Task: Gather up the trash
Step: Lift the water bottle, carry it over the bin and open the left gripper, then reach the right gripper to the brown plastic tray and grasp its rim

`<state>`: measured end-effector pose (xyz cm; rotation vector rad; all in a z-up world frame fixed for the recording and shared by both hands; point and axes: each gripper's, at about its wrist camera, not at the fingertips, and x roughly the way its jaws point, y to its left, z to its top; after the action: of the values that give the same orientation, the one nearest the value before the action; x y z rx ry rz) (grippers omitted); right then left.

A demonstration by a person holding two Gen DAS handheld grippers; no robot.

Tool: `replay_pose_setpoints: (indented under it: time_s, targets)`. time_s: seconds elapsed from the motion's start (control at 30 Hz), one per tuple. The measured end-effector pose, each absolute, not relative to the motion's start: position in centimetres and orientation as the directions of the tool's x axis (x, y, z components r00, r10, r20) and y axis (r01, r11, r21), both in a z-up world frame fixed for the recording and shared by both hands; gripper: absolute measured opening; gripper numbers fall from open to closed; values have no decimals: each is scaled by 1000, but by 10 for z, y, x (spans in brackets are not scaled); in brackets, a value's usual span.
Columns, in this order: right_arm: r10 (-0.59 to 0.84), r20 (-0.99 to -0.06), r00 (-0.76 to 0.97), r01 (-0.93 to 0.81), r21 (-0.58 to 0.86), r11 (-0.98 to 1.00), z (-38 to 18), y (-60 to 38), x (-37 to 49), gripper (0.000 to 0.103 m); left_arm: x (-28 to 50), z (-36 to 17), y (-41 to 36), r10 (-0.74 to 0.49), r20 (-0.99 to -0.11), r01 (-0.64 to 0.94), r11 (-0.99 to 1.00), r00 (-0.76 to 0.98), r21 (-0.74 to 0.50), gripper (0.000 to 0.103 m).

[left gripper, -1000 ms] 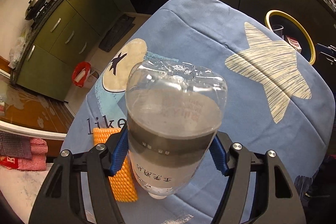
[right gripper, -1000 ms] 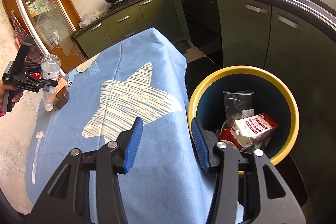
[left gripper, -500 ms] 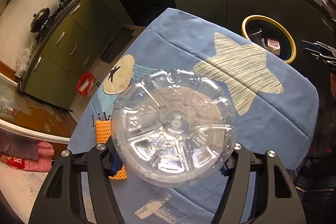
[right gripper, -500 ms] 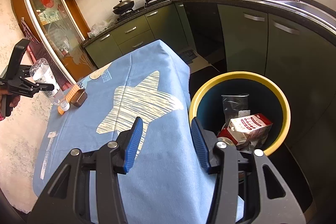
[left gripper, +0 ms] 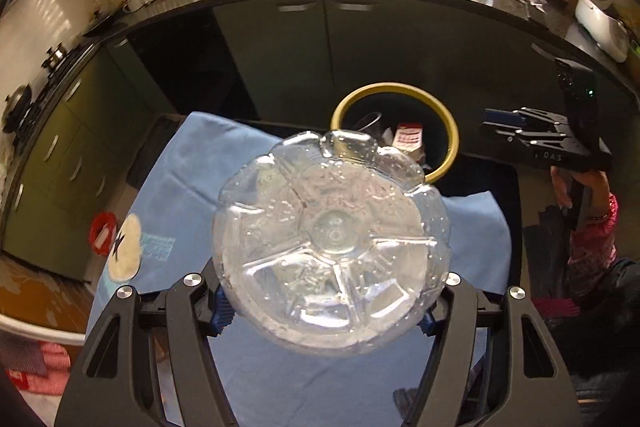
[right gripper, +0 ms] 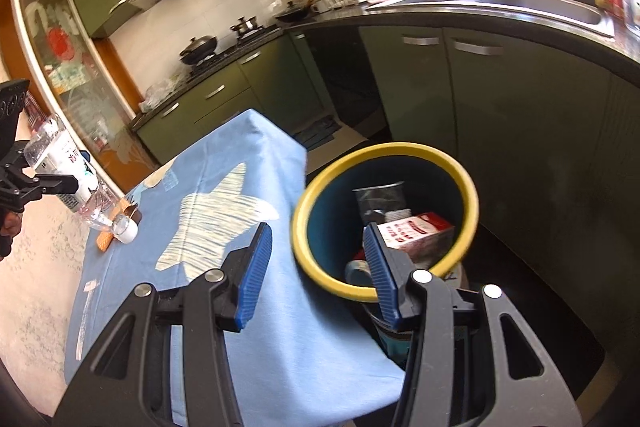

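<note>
Left gripper [left gripper: 320, 311]: clamped on bottle [left gripper: 331, 247], base forward, over table. Right gripper [right gripper: 318, 269]: wide, empty. Risk: slick bottle slips, or early release misses far bin [left gripper: 450, 131].

We could read only "DAS" in small pale letters on the side of the black right gripper [left gripper: 516, 133]. The white label on the clear plastic bottle [right gripper: 64, 167] and the red-and-white paper carton [right gripper: 416, 233] carried print too blurred for us to make out.
</note>
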<state>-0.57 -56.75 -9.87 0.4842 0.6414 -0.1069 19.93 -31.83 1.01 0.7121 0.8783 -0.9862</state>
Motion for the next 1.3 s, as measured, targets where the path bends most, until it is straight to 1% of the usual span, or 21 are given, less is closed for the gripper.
replay_pose_setpoints:
  time_s: [0.17, 0.3, 0.47, 0.67, 0.7, 0.73, 0.83, 0.97, 1.07, 1.17, 1.3]
  targets:
    - [28, -605, 796, 284, 414, 865, -108, -590, -20, 46, 191, 3, -395, -464, -862, 955, 287, 204, 72, 66]
    - [14, -611, 791, 317, 430, 845, -116, -607, -28, 46, 191, -14, -452, -480, -860, 971, 232, 173, 65, 66]
    - [17, -624, 781, 335, 442, 832, -125, -618, -30, 46, 210, -49, -503, -478, -866, 971, 235, 147, 35, 67]
    - [34, -627, 778, 329, 453, 829, -128, -620, -25, 50, 227, -97, -534, -420, -894, 962, 271, 157, 41, 68]
    - [37, -626, 779, 326, 455, 829, -128, -620, -24, 50, 229, -101, -536, -417, -894, 959, 281, 163, 44, 70]
    - [41, -626, 779, 323, 456, 829, -128, -619, -22, 50, 231, -103, -537, -420, -893, 956, 290, 165, 41, 74]
    - [49, -627, 778, 314, 456, 833, -129, -617, -18, 50, 236, -100, -530, -438, -881, 949, 312, 177, 36, 80]
    - [60, -632, 773, 307, 456, 835, -130, -612, -13, 50, 233, -85, -501, -478, -856, 946, 323, 197, 37, 80]
    - [73, -638, 767, 296, 453, 841, -131, -607, -9, 51, 225, -74, -472, -519, -831, 940, 340, 201, 14, 83]
    - [85, -650, 755, 282, 439, 853, -129, -597, -1, 51, 221, -66, -435, -555, -808, 930, 367, 199, -22, 84]
    - [92, -665, 741, 265, 416, 870, -126, -587, 9, 51, 208, -62, -375, -576, -783, 911, 411, 234, -30, 88]
